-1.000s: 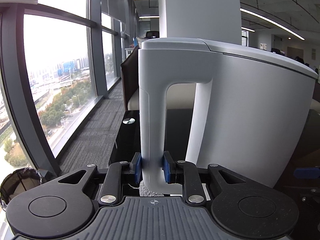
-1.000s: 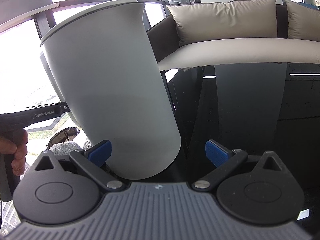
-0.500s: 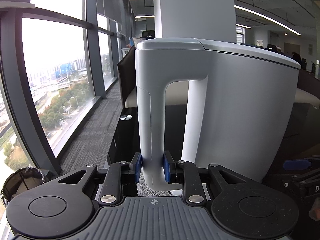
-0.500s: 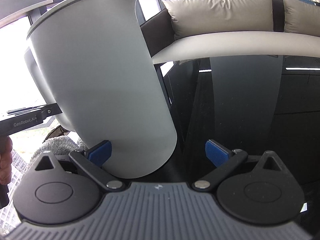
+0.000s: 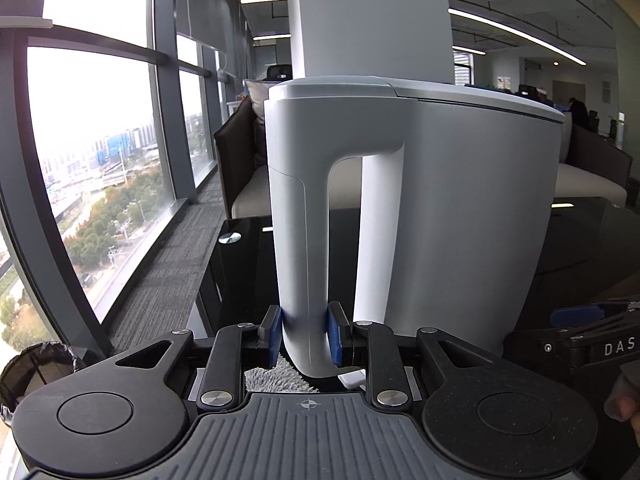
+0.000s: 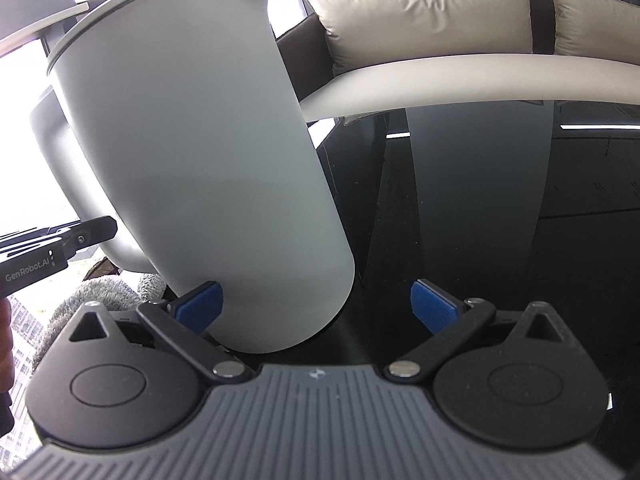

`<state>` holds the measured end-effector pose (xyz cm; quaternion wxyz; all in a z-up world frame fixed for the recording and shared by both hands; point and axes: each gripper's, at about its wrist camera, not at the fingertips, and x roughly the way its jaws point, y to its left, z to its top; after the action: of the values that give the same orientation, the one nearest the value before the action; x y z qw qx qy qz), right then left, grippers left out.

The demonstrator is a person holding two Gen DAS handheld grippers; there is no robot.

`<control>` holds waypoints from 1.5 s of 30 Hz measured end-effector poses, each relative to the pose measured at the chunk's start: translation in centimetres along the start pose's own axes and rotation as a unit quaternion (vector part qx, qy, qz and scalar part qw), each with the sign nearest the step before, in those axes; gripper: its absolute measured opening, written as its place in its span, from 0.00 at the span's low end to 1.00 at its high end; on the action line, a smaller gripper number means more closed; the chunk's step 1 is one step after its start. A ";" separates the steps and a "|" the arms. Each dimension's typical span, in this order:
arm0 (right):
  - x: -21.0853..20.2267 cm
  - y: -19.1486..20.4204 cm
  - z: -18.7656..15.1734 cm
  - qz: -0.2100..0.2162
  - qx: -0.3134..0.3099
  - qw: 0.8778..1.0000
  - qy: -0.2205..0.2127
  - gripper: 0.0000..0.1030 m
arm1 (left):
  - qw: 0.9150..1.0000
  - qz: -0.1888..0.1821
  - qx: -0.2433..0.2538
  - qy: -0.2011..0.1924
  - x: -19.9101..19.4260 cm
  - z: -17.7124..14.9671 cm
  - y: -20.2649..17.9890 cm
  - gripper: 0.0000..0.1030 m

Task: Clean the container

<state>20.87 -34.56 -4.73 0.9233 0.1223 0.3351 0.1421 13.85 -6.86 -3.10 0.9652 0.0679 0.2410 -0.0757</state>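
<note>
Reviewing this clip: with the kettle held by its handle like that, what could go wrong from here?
1. The left gripper clamps only the low end of the handle, so the tall white kettle, tilted in the right wrist view, might pivot or slip.
2. The right gripper is open with one pad by the kettle's base; closing or advancing could knock it.
3. A drop would hit the black glass table.

Left clamps, right stands wide

The left gripper (image 5: 304, 334) has both blue pads (image 5: 273, 334) pinched tight on the handle (image 5: 300, 240) of the white container (image 6: 192, 160), fingers level and pointing forward. The right gripper (image 6: 316, 306) is spread wide, its left pad (image 6: 200, 306) just at the container's lower wall, its right pad well clear. Fingertips of a hand (image 5: 622, 396) show at the right edge.
</note>
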 end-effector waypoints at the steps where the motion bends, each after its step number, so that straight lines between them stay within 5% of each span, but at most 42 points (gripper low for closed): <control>1: 0.0 -0.1 0.0 -0.002 -0.001 1.000 0.000 0.99 | 1.000 -0.003 0.002 -0.001 0.0 0.0 -0.2 0.21; 26: -0.8 -1.1 -0.7 -0.015 0.012 1.000 0.000 0.99 | 0.999 -0.047 0.016 0.000 2.6 0.2 0.6 0.22; 33: -0.7 -1.4 -0.6 -0.013 0.010 1.000 -0.001 0.99 | 0.999 -0.041 0.014 -0.014 3.3 0.8 1.1 0.47; 38: -0.6 -1.4 -0.6 -0.014 0.006 1.000 0.003 0.99 | 0.997 -0.068 0.018 -0.019 4.3 1.9 1.2 0.45; 42: -0.7 -1.6 -0.5 -0.015 0.004 1.000 0.003 0.99 | 0.998 -0.055 0.025 -0.018 5.2 2.0 0.8 0.24; 45: -0.7 -1.6 -0.5 -0.016 0.005 1.000 0.004 0.99 | 0.998 -0.057 0.022 -0.022 5.2 1.7 0.8 0.24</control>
<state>20.33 -36.23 -5.21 0.9236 0.1209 0.3412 0.1260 19.30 -6.97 -4.03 0.9624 0.0738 0.2219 -0.1378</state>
